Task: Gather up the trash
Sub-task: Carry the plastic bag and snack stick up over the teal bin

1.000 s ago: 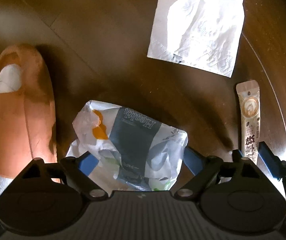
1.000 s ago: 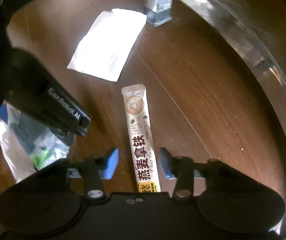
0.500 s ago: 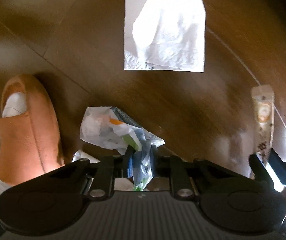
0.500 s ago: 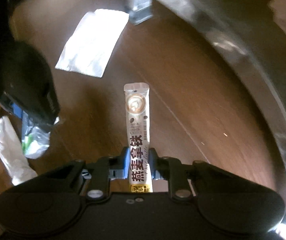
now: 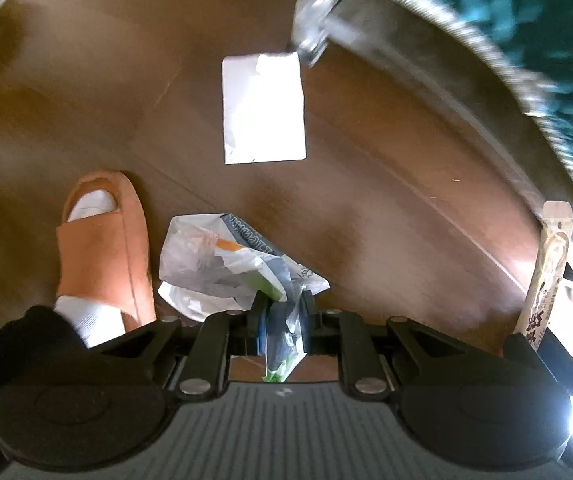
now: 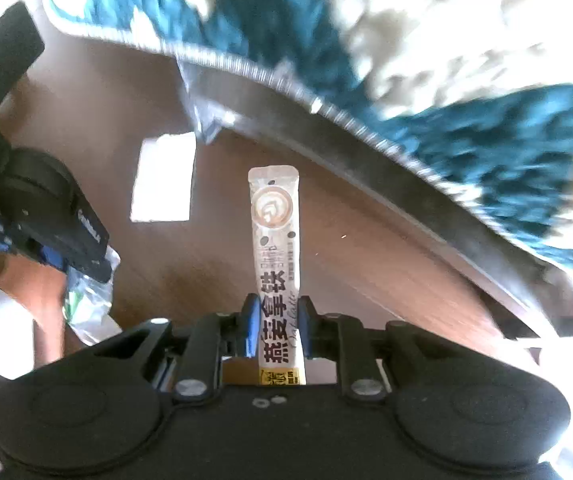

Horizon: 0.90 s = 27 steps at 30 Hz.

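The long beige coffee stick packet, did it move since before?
Yes. The long beige coffee stick packet has gone up off the brown wooden floor in the right gripper; the white tissue below looks smaller.

Crumpled plastic wrapper [image 5: 242,272] lower centre, pinched; beige coffee stick sachet [image 6: 274,240] upright centre, pinched; flat white tissue [image 5: 263,109] upper centre on floor
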Motion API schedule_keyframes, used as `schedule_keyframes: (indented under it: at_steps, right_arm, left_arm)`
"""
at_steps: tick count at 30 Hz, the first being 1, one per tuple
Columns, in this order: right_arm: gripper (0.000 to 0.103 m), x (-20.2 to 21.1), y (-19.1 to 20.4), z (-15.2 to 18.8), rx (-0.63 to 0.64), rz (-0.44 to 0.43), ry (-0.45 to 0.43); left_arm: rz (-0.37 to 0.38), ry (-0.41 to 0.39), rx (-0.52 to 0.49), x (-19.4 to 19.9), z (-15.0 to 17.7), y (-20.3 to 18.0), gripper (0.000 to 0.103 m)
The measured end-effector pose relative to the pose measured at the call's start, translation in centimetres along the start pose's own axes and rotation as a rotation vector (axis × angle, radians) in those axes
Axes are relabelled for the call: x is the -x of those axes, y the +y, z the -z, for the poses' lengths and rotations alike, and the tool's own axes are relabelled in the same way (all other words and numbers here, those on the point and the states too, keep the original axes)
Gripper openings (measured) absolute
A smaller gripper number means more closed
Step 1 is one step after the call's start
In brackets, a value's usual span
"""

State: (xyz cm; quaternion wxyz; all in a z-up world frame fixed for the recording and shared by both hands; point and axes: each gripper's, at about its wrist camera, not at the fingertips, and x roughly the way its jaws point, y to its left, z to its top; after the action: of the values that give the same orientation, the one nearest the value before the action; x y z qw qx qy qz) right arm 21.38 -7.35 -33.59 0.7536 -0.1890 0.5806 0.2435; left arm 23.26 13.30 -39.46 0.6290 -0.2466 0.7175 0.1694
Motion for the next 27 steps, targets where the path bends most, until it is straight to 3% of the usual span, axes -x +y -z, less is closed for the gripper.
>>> schedule_keyframes:
  at_steps: [16, 27]
  right_arm:
    - [0.018, 20.8, -0.1, 5.3, -0.173, 0.024, -0.303]
    - [0.018, 32.1, -2.4, 4.5, -0.239, 0.07, -0.556]
  left_arm:
    - [0.209, -0.364, -0.231, 18.1, 10.0, -1.0, 0.015]
    - [0.358, -0.587, -0.347, 29.4, 13.5, -2.9, 0.015]
